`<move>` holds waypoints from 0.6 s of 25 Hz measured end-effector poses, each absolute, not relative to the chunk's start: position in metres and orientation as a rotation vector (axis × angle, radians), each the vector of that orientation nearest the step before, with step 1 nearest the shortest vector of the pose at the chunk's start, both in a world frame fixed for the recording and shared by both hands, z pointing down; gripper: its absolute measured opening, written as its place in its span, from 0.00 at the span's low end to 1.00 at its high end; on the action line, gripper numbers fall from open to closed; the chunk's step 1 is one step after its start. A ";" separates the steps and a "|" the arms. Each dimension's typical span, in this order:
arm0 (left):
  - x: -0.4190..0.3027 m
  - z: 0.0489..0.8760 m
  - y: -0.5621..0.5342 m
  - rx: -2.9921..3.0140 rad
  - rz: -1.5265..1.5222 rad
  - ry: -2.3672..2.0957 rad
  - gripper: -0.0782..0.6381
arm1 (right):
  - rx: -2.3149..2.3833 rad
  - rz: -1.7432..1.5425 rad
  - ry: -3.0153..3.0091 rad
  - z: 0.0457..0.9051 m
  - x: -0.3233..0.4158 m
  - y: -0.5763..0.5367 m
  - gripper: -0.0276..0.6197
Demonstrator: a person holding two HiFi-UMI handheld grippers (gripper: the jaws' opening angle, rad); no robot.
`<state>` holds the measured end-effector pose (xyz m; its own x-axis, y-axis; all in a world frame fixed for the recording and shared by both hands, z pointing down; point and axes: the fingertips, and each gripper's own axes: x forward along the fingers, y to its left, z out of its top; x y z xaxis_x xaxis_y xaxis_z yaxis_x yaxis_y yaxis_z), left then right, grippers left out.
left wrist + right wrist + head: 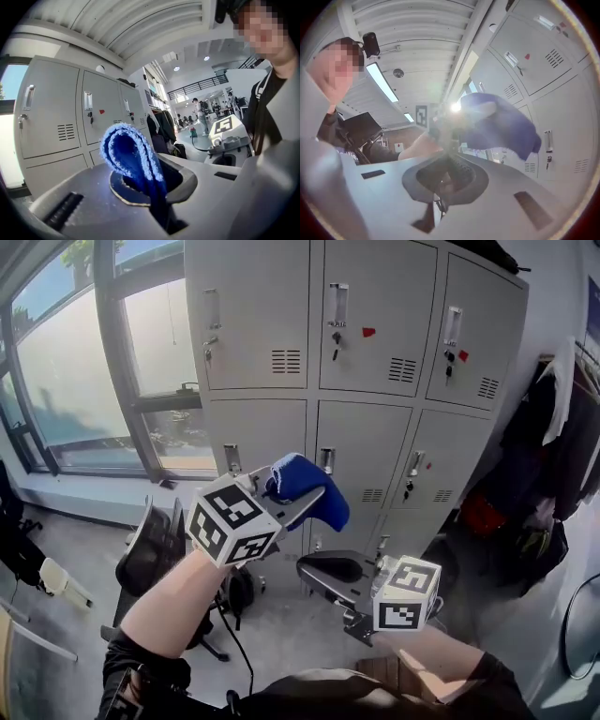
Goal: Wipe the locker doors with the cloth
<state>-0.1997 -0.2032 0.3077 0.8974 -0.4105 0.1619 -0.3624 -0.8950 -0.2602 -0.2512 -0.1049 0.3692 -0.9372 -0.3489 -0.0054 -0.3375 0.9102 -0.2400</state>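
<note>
The left gripper [287, 499] has its jaws clamped on the folded blue cloth [314, 491], held up in front of the grey lockers [366, 324], apart from the doors. The right gripper [323, 579] hangs lower, jaws together and empty. A black office chair [150, 549] stands below the window [75, 381], and coats [553, 456] hang right of the lockers.
</note>
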 end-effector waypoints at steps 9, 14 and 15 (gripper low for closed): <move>-0.210 0.356 -0.137 -2.841 -0.073 0.925 0.15 | -0.621 -0.149 3.061 0.382 -0.201 -0.088 0.05; -0.208 0.379 -0.123 -2.822 -0.063 1.057 0.15 | -0.682 0.014 3.073 0.394 -0.185 -0.089 0.05; -0.206 0.384 -0.120 -2.828 -0.069 1.070 0.15 | -0.702 0.029 3.074 0.399 -0.184 -0.090 0.05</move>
<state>-0.2065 -0.1204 0.3844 0.7495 -0.6620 0.0009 -0.6567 -0.7437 -0.1251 -0.1837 -0.0900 0.3991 -0.9008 -0.4342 0.0070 -0.4340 0.9007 0.0202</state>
